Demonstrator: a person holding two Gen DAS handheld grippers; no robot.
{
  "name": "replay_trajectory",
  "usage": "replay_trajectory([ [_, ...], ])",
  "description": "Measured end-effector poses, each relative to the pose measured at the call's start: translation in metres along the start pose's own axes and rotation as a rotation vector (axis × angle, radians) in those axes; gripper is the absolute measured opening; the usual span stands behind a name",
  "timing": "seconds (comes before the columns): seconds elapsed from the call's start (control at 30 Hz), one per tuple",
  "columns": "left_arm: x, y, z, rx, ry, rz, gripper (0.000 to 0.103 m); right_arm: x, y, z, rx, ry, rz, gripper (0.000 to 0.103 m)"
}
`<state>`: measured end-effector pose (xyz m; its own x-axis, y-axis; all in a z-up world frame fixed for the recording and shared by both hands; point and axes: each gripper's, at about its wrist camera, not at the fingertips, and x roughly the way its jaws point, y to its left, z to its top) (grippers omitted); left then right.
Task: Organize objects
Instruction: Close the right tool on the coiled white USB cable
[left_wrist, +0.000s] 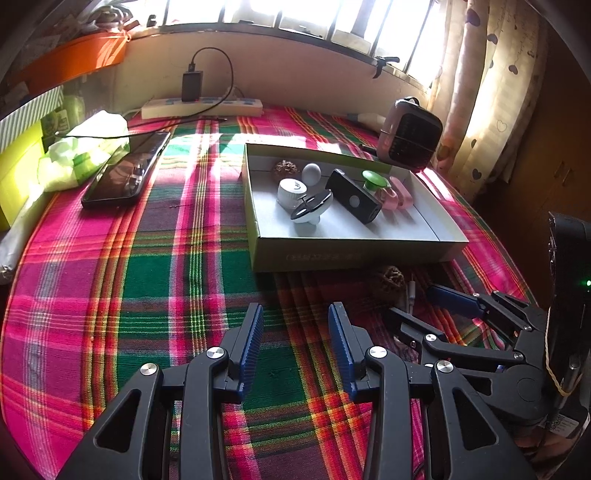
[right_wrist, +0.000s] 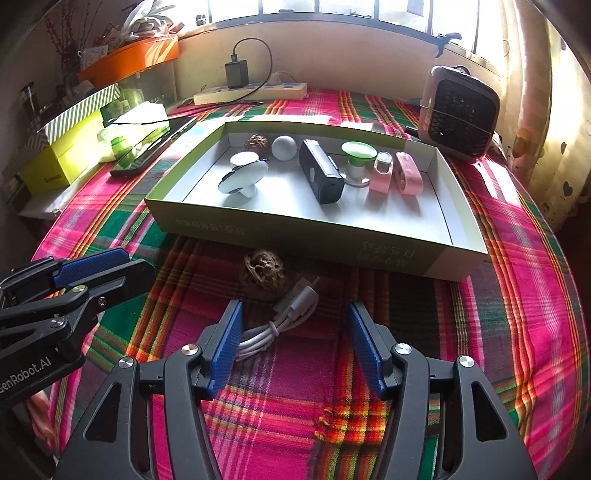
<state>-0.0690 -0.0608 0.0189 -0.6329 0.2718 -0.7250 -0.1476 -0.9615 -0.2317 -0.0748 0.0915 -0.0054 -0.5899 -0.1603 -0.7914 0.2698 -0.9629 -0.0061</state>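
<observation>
A shallow green-and-white box (right_wrist: 317, 236) sits on the plaid cloth and holds several small objects: a black rectangular device (right_wrist: 320, 176), a white ball (right_wrist: 284, 147), a brown walnut (right_wrist: 256, 142), a green-topped piece (right_wrist: 357, 153) and pink items (right_wrist: 408, 178). In front of the box lie a second walnut (right_wrist: 263, 273) and a coiled white USB cable (right_wrist: 280, 321). My right gripper (right_wrist: 295, 328) is open around the cable, just short of the walnut. My left gripper (left_wrist: 295, 332) is open and empty over bare cloth, left of the walnut (left_wrist: 391, 280).
A phone (left_wrist: 125, 170) and a tissue pack (left_wrist: 85, 151) lie at the left. A power strip (left_wrist: 201, 107) with a charger runs along the back wall. A pink heater (left_wrist: 410, 134) stands behind the box at the right. Yellow and striped boxes (right_wrist: 62, 158) stand far left.
</observation>
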Motion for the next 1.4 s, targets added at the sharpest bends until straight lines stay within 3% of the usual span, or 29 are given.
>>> replay_trajectory([
  [0.33, 0.004, -0.003, -0.001, 0.010, 0.007, -0.013, 0.035, -0.005, -0.022, -0.006, 0.041, 0.004, -0.040, 0.058],
  [0.87, 0.009, -0.009, 0.000, 0.016, 0.024, -0.029, 0.035, 0.002, -0.016, 0.001, -0.015, -0.019, 0.029, 0.058],
  [0.93, 0.011, -0.011, 0.001, 0.020, 0.027, -0.031, 0.035, 0.001, -0.017, 0.001, -0.011, -0.022, 0.034, 0.056],
  [1.07, 0.014, -0.015, 0.003, 0.026, 0.032, -0.037, 0.035, 0.000, -0.021, 0.001, -0.008, -0.028, 0.043, 0.043],
  [1.4, 0.021, -0.026, 0.008, 0.047, 0.051, -0.036, 0.035, -0.001, -0.027, 0.001, -0.017, -0.031, 0.052, 0.028],
])
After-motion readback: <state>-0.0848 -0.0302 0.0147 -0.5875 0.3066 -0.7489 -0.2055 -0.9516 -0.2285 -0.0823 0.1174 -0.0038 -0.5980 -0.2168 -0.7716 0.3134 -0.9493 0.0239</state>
